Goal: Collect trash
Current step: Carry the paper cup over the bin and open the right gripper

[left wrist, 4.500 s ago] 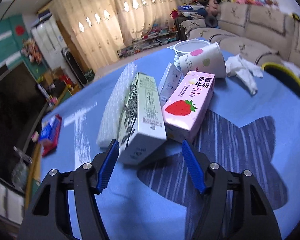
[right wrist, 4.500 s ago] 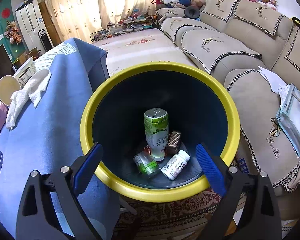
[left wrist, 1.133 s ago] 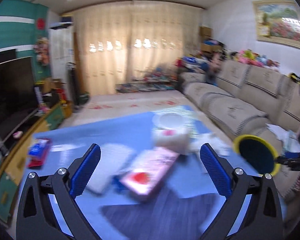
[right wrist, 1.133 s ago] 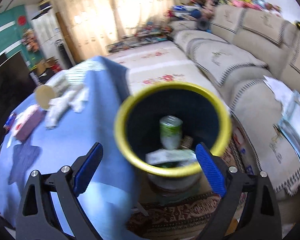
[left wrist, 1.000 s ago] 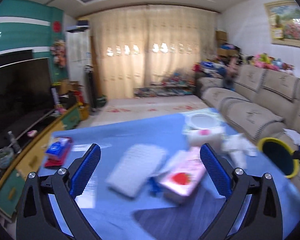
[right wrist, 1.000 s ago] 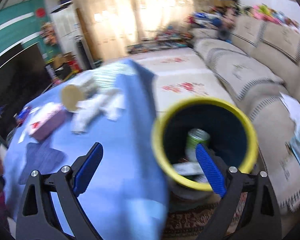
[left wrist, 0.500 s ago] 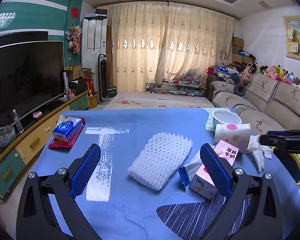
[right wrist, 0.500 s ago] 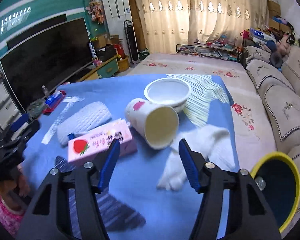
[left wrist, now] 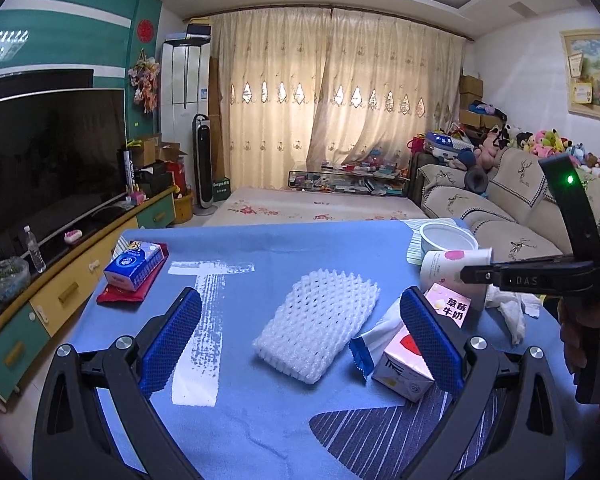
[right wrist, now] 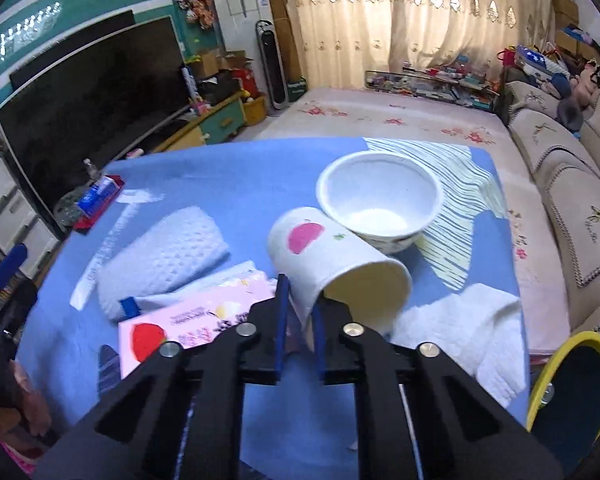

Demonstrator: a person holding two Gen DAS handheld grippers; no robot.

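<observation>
dim backlit room, sharp, fisheye-warped edges

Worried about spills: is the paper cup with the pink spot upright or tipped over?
Tipped over. The paper cup lies on its side, its open mouth facing the right gripper, whose jaws pinch its rim. No liquid shows.

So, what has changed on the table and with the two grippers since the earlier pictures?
The right gripper swung from the yellow bin to the table and shut on the paper cup's wall. The green carton has gone. The left gripper is open; the pink carton and white bowl stayed.
</observation>
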